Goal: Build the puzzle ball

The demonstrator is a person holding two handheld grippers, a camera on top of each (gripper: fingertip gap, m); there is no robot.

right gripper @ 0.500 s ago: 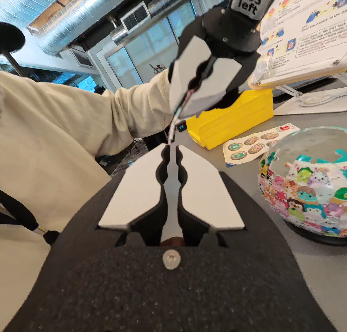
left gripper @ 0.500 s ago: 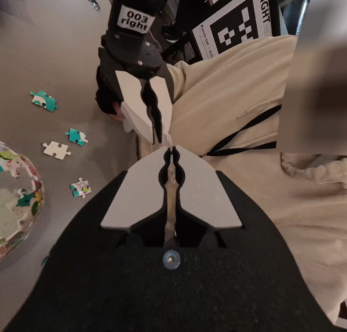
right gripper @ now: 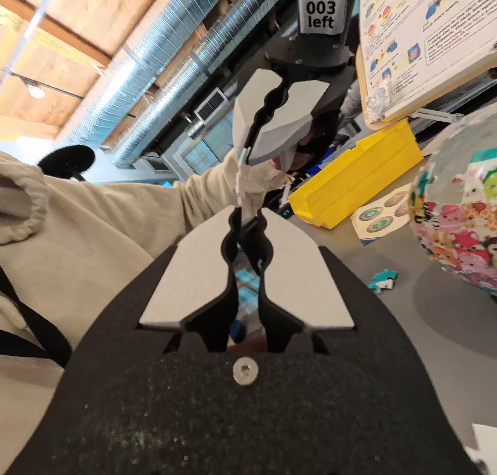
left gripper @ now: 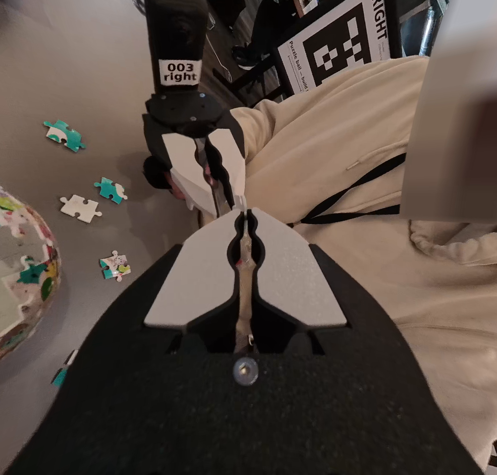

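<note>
Puzzle piece (right gripper: 241, 177) held edge-on in left gripper (right gripper: 246, 152) fingers; right gripper (right gripper: 246, 213) fingers slightly parted at its lower edge.

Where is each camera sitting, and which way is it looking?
Left wrist view: on the left tongs, facing down at the grey table and cream sweatshirt; its two fingers show.
Right wrist view: on the right tongs, tilted up toward ceiling ducts; its fingers and a cream sleeve show.
Shared: the other tongs, the puzzle piece, the puzzle ball.
</note>
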